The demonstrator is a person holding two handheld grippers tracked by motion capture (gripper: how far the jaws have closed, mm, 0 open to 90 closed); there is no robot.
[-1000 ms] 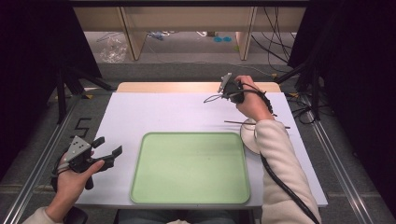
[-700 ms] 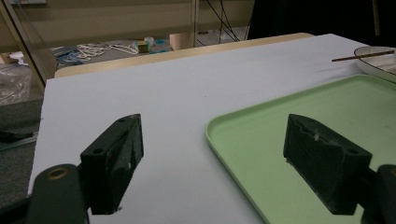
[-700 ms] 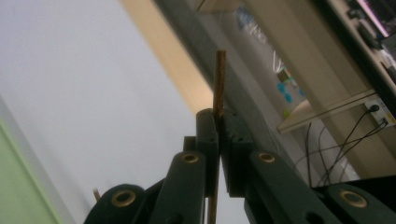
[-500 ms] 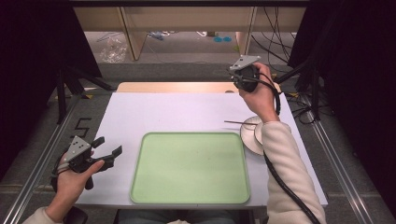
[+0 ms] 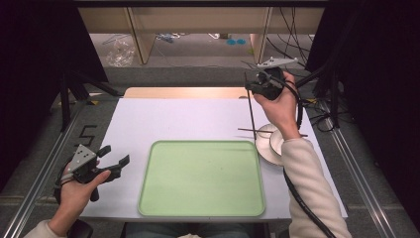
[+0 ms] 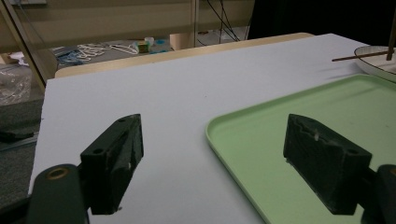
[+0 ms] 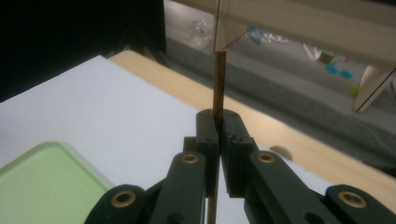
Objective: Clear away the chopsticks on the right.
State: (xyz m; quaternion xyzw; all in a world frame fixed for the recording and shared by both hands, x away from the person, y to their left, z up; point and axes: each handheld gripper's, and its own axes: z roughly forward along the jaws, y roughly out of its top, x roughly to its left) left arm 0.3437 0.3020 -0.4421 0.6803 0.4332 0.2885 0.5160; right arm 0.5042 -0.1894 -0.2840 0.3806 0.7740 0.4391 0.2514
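My right gripper [image 5: 250,88] is raised over the far right of the table, shut on a thin dark chopstick [image 5: 252,116] that hangs almost straight down. In the right gripper view the jaws of that gripper [image 7: 218,125] pinch this brown chopstick [image 7: 219,79]. A second chopstick [image 5: 247,130] lies across a white dish [image 5: 265,148] below the right hand. My left gripper [image 5: 110,165] hovers open at the near left, beside a green tray [image 5: 200,181]. Nothing sits between the jaws of the left gripper [image 6: 219,158], and the tray's corner [image 6: 261,140] lies just ahead.
A white sheet [image 5: 178,119] covers the table, with a wooden strip [image 5: 183,92] along its far edge. The white dish [image 6: 379,60] with the lying chopstick [image 6: 349,58] is at the far right in the left gripper view. Cables [image 5: 317,114] trail off the right side.
My right hand has risen and moved toward the far edge, turning so the chopstick now hangs downward. The left gripper has stayed put and open.
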